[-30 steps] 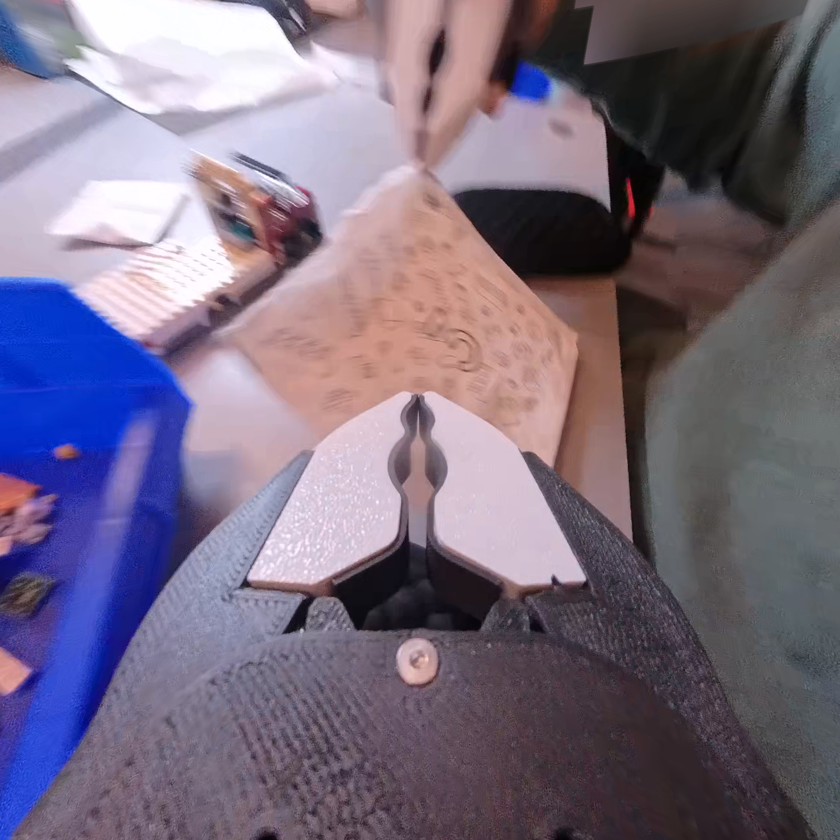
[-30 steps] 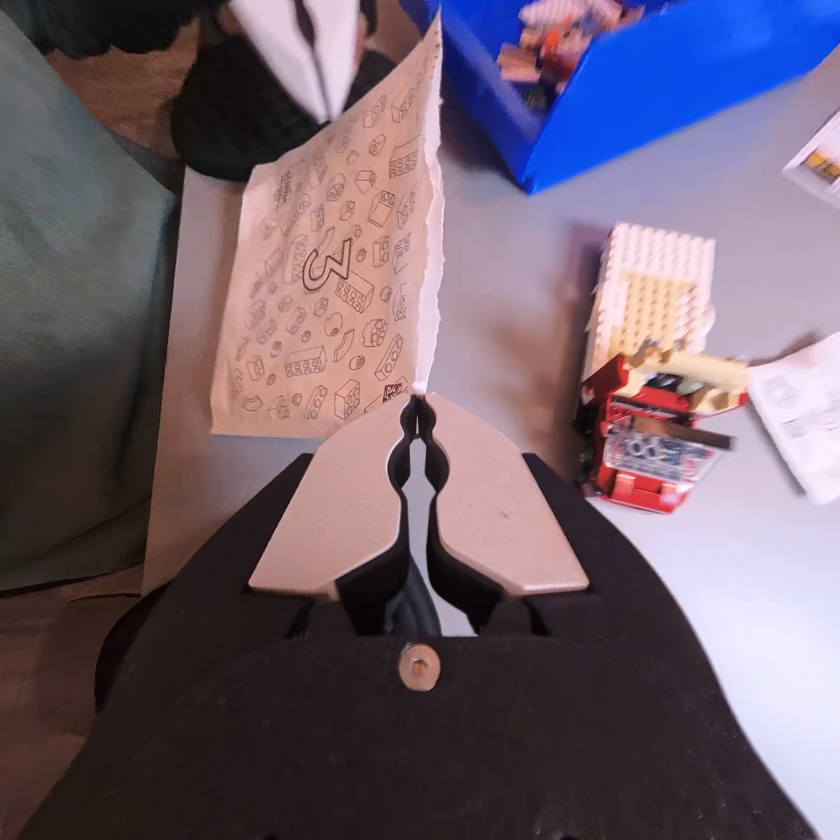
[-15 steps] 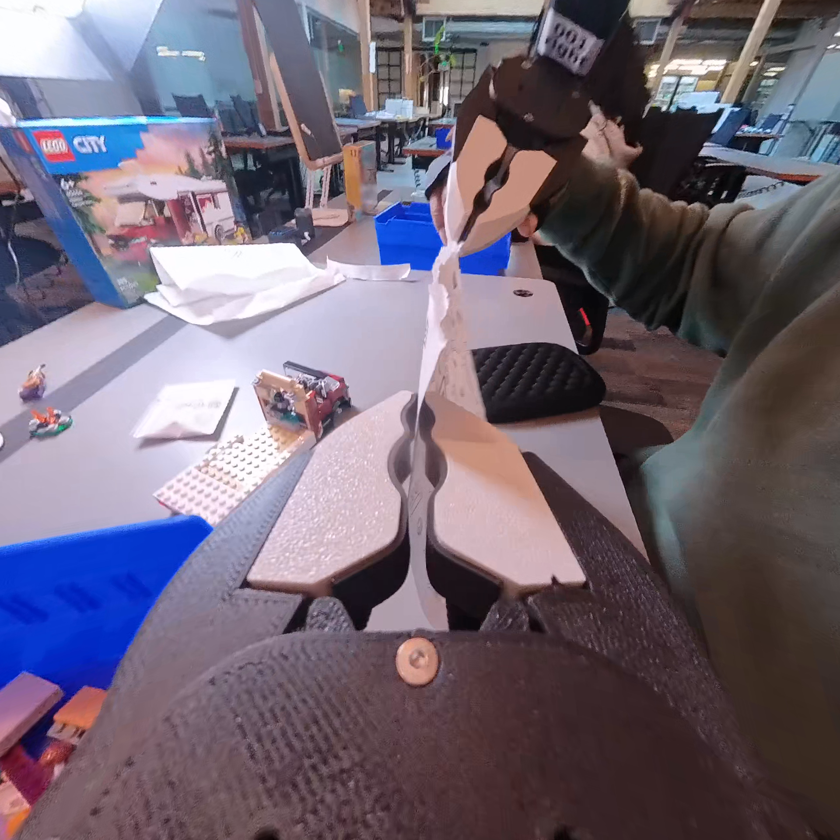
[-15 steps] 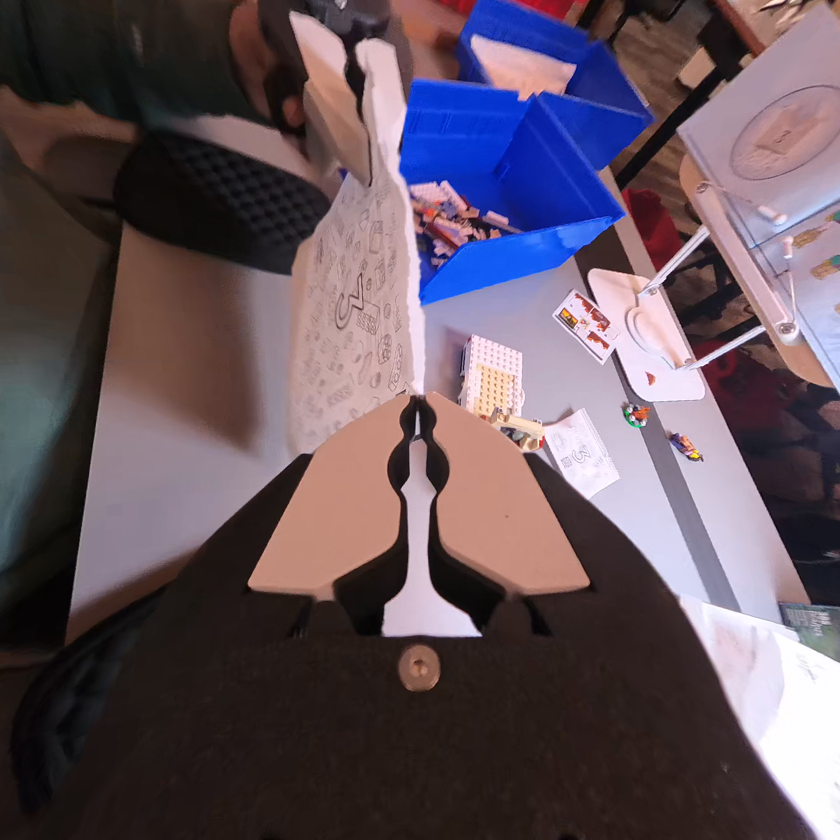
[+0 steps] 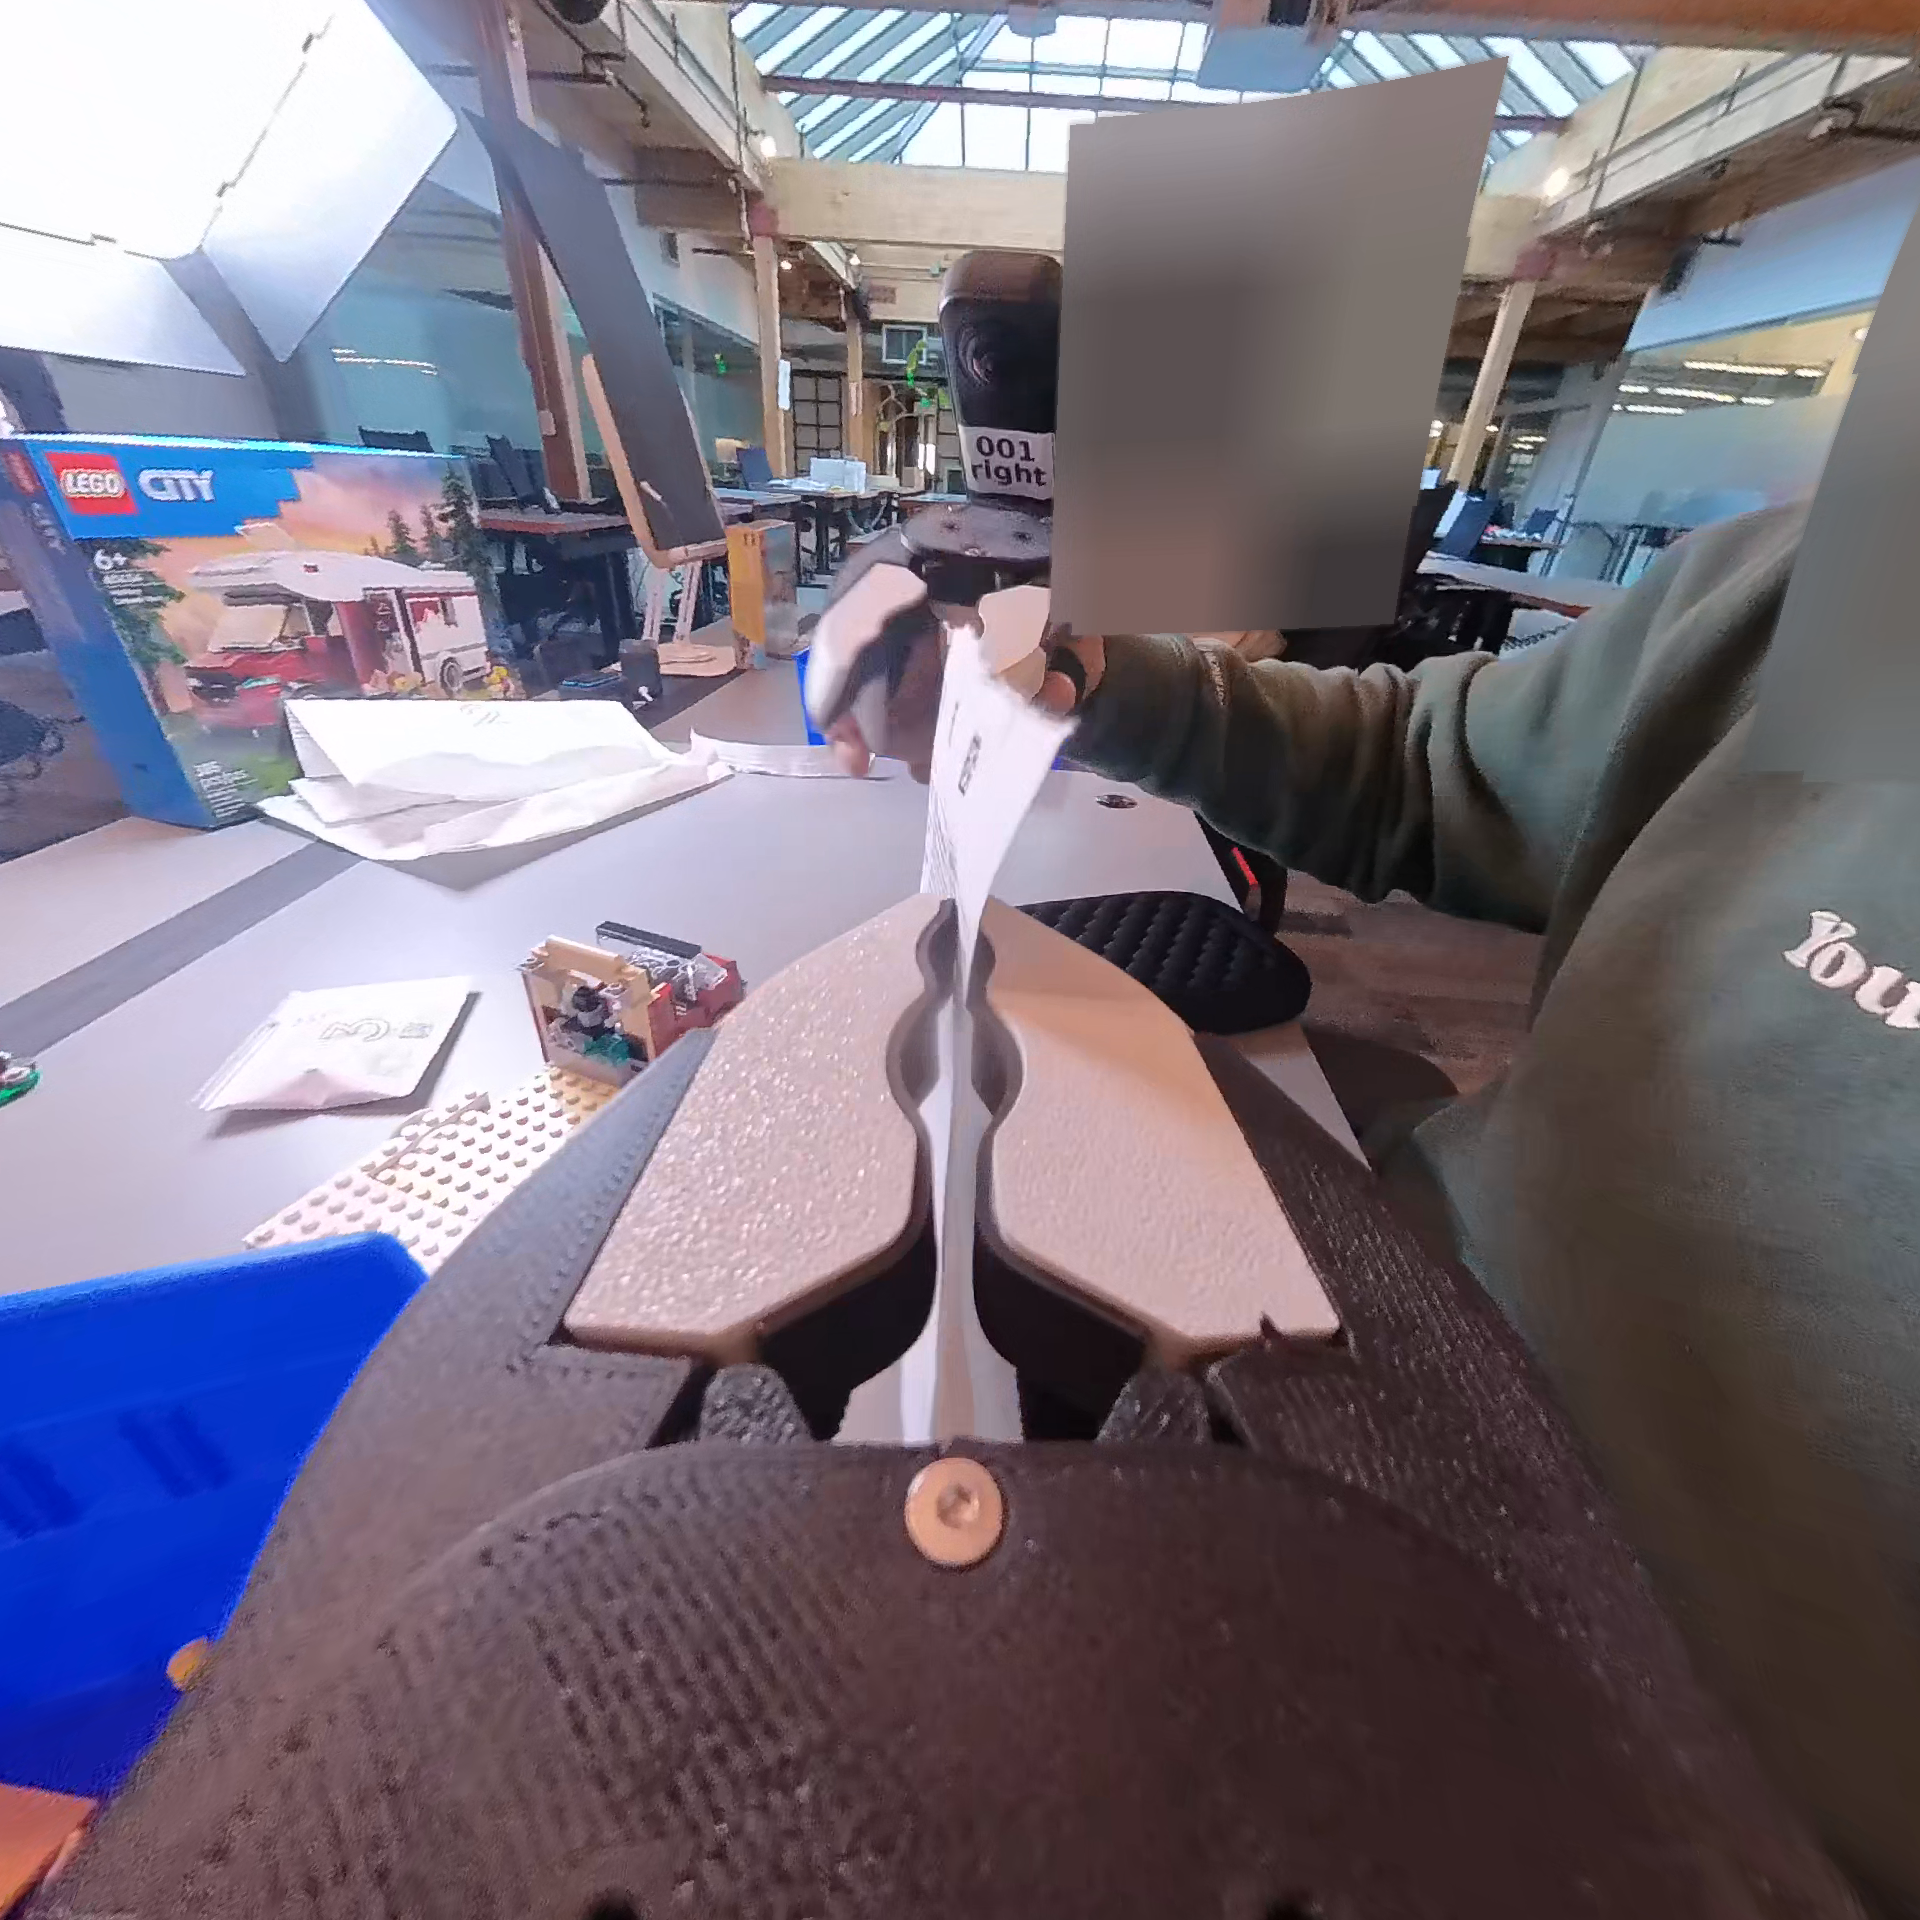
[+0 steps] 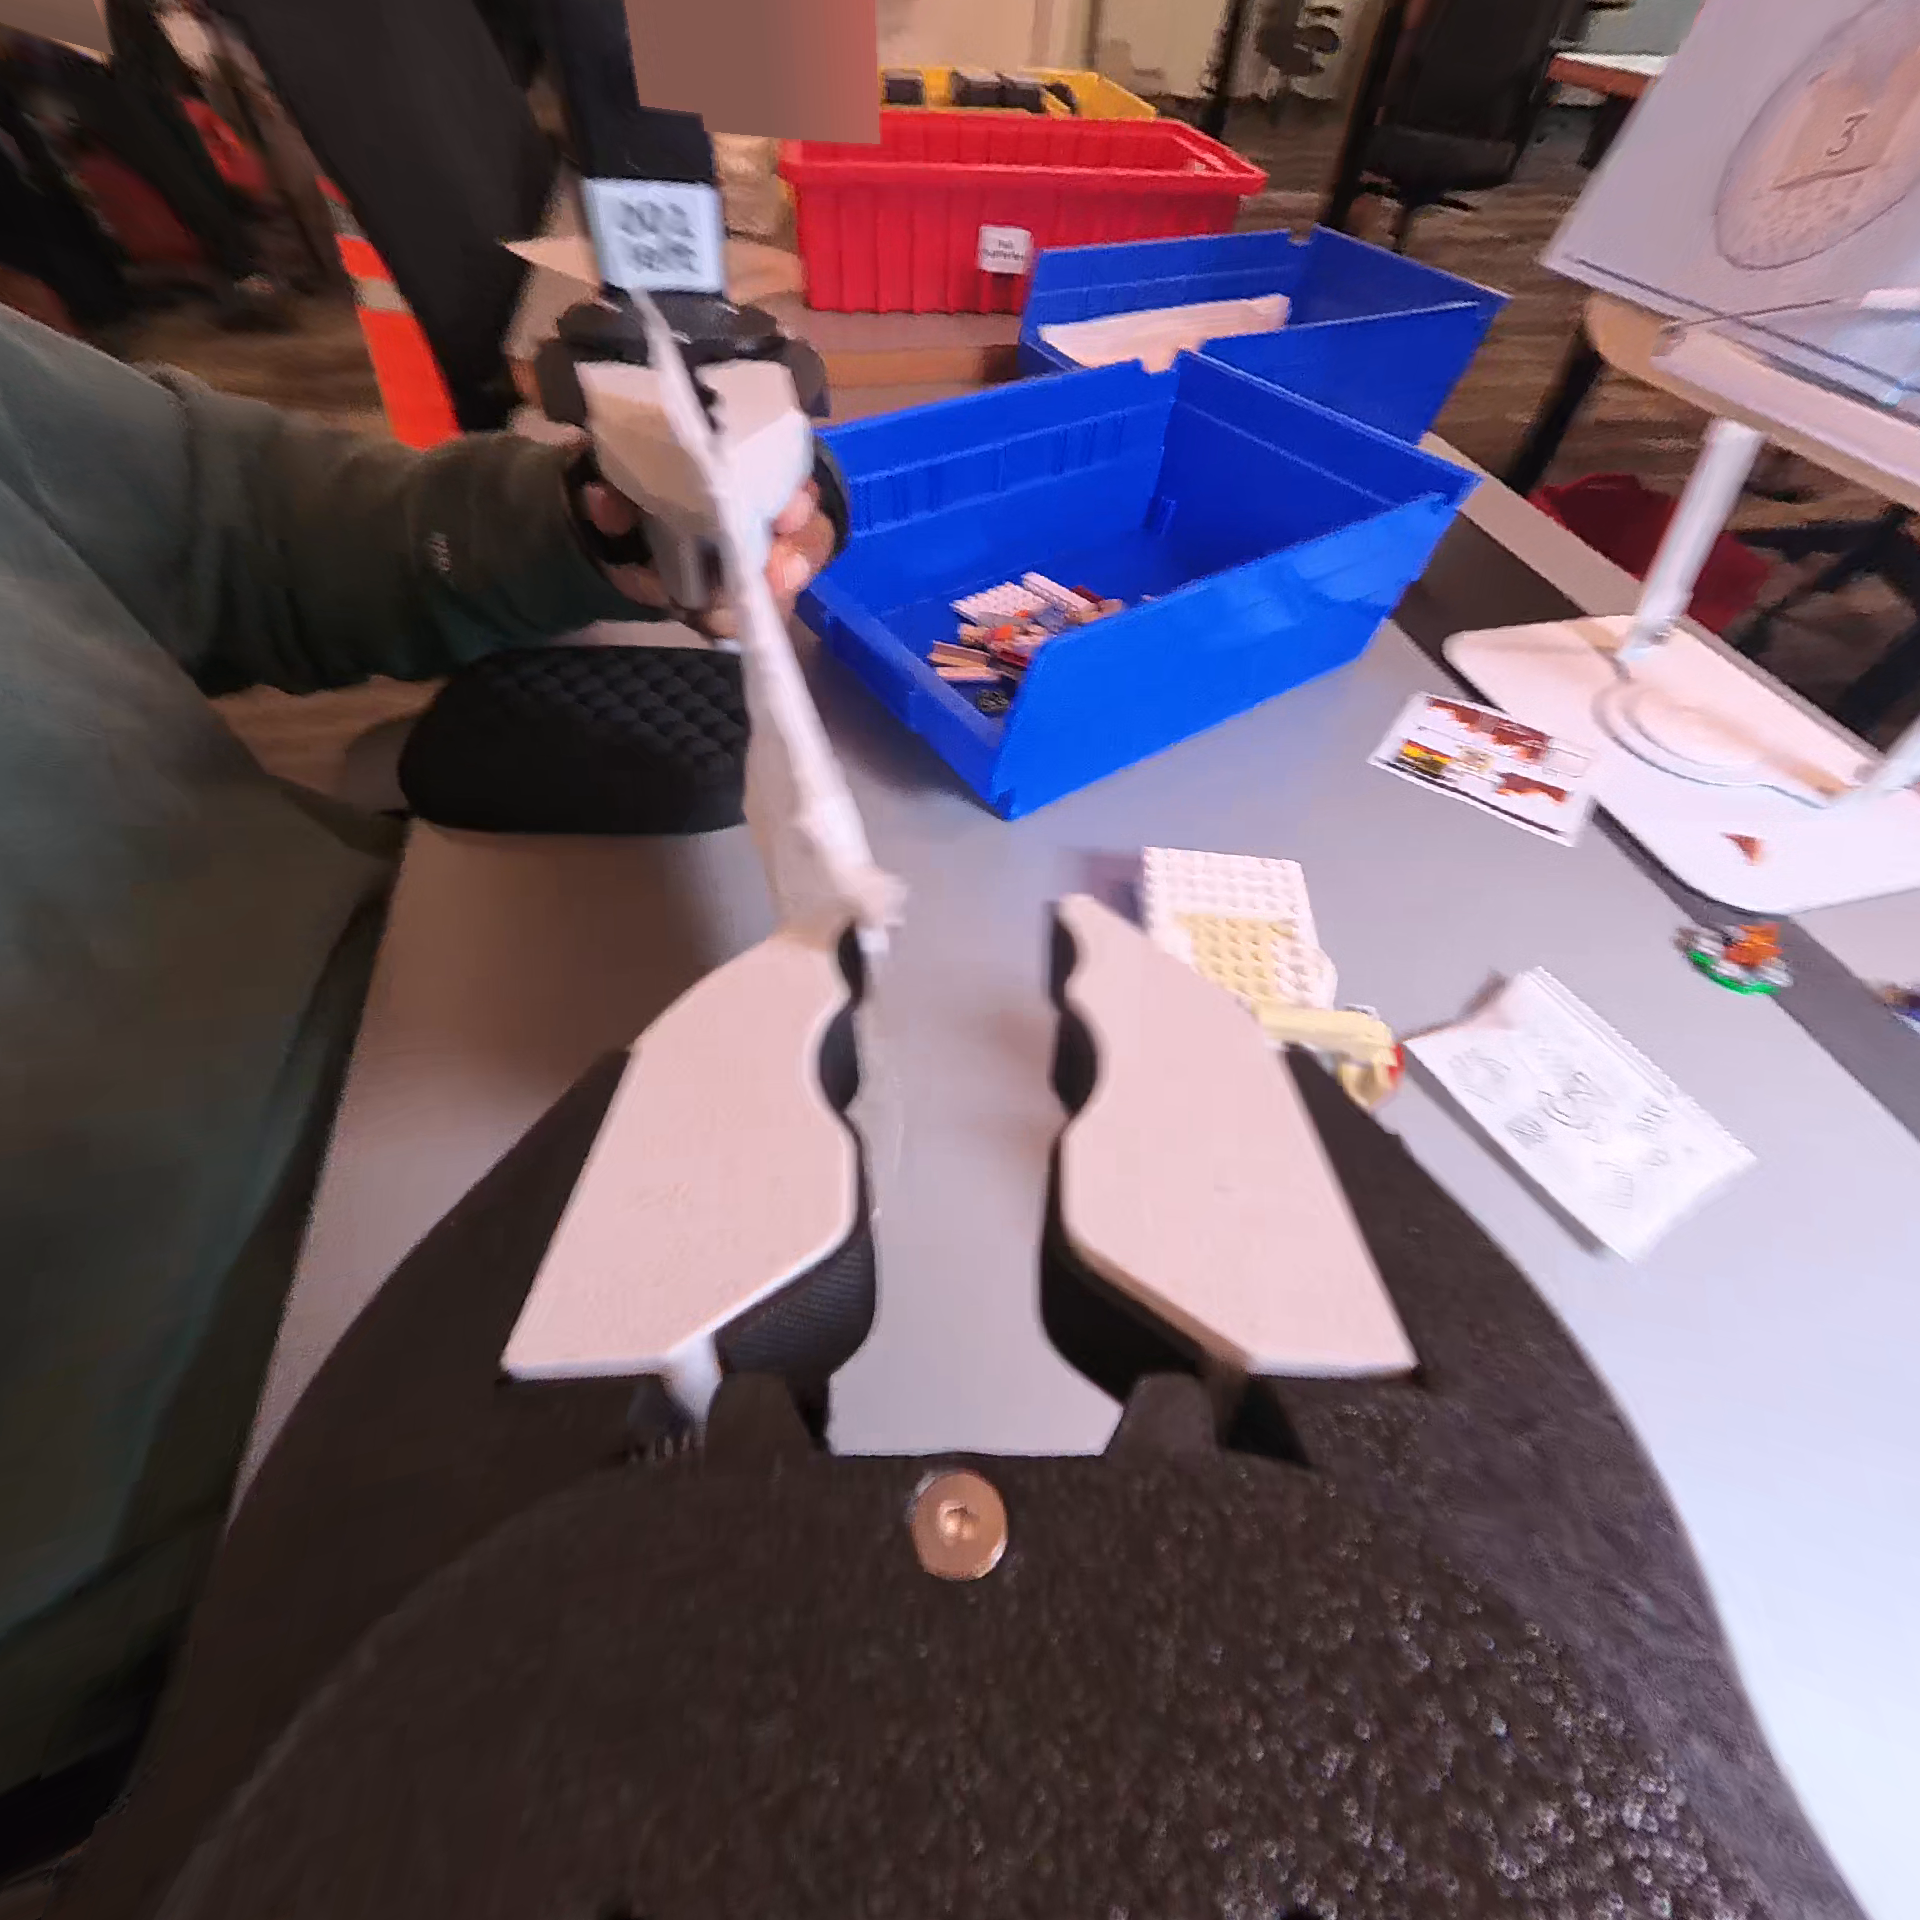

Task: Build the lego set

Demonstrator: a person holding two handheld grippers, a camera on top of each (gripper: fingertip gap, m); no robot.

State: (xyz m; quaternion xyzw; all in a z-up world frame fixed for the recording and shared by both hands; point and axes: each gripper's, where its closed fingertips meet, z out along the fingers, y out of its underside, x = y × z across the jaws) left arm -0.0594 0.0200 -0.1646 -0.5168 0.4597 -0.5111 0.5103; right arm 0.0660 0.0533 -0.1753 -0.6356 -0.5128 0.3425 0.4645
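My left gripper (image 5: 956, 920) is shut on a white paper parts bag (image 5: 977, 790), which runs edge-on between its fingers and up toward my right gripper (image 5: 935, 644). In the right wrist view my right gripper (image 6: 956, 925) is open, and the bag's torn end (image 6: 800, 769) rests against the inside of its left finger. The left gripper (image 6: 696, 416) holds the bag's far end above the table. A partly built red and tan camper (image 5: 623, 997) stands on the grey table by a tan baseplate (image 5: 468, 1153). The baseplate also shows past my right finger (image 6: 1236, 904).
A blue bin (image 6: 1195, 675) with loose bricks (image 6: 1018, 623) sits beyond the bag. A black padded rest (image 6: 582, 738) lies at the table's near edge. A small numbered bag (image 6: 1569, 1101), sticker sheet (image 6: 1486, 764), white stand base (image 6: 1704, 769), set box (image 5: 239, 613) and empty bags (image 5: 468, 769) surround the build. Tip to tip, the grippers are about 15 centimetres apart. My right gripper's tips are some 20 centimetres from the tan baseplate (image 5: 468, 1153). My right wrist view (image 6: 1258, 975) looks at it from another angle.
Both grippers have lifted the bag off the table and turned it edge-on. My right gripper, shut on the bag's corner before, has opened. The left stays shut on it.
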